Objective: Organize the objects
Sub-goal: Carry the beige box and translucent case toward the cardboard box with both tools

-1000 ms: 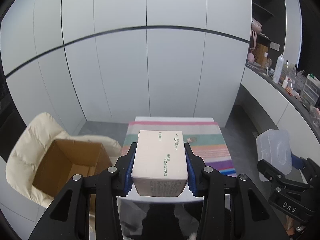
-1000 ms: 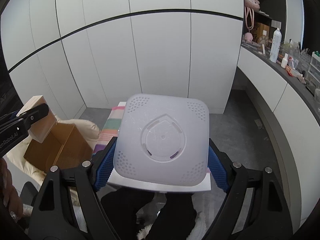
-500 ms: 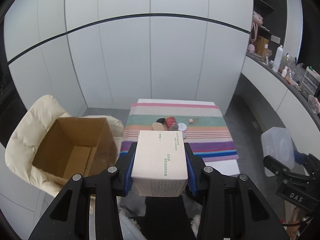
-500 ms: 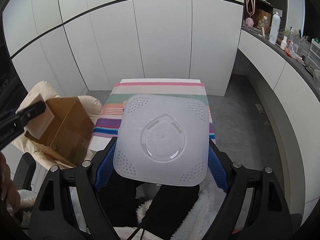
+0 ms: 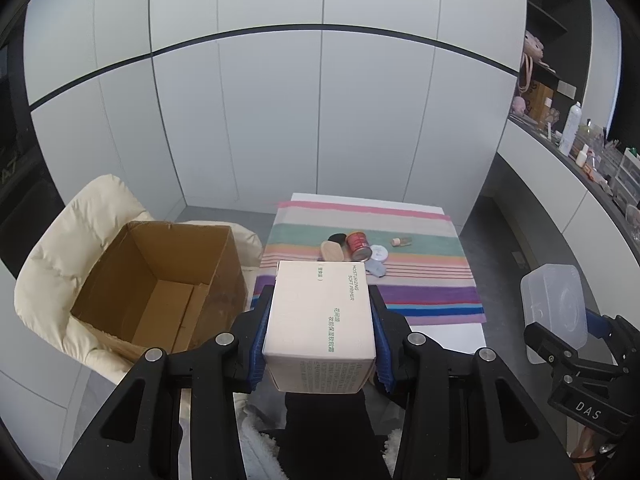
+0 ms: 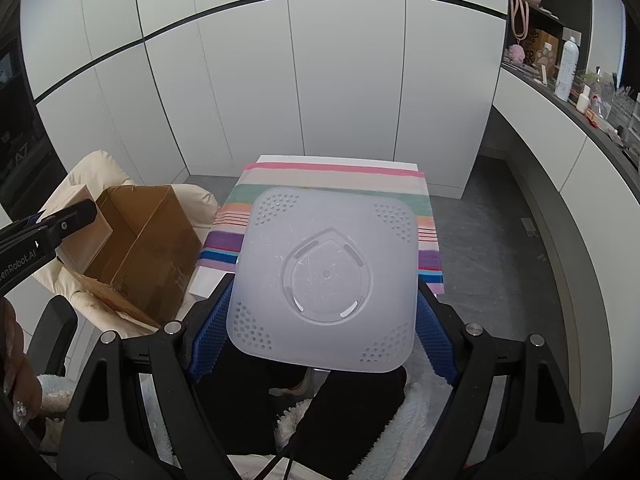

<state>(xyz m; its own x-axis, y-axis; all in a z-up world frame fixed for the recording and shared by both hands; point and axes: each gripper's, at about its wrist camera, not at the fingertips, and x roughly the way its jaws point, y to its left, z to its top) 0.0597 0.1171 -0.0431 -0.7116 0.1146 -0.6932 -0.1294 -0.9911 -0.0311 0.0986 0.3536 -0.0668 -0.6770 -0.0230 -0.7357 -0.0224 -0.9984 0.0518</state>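
My left gripper (image 5: 320,340) is shut on a pale pink carton (image 5: 320,320) with green print, held in the air short of the table. My right gripper (image 6: 324,320) is shut on a translucent plastic container (image 6: 326,272), also in the air; it shows in the left wrist view (image 5: 554,308) at the right. An open brown cardboard box (image 5: 160,284) sits on a cream chair (image 5: 72,240) left of the table. On the striped cloth (image 5: 420,280) lie a red can (image 5: 358,245), a wooden piece (image 5: 332,251), a white round tin (image 5: 379,253) and a small bottle (image 5: 401,241).
The small white table (image 5: 444,326) stands against white cupboard doors. A long counter (image 5: 560,168) with bottles and clutter runs along the right. The person's dark legs and a fluffy white garment (image 6: 400,440) are below the grippers.
Both grippers have pulled back and up from the table, so more of the cloth, the small items and the cardboard box now show. Both holds are unchanged.
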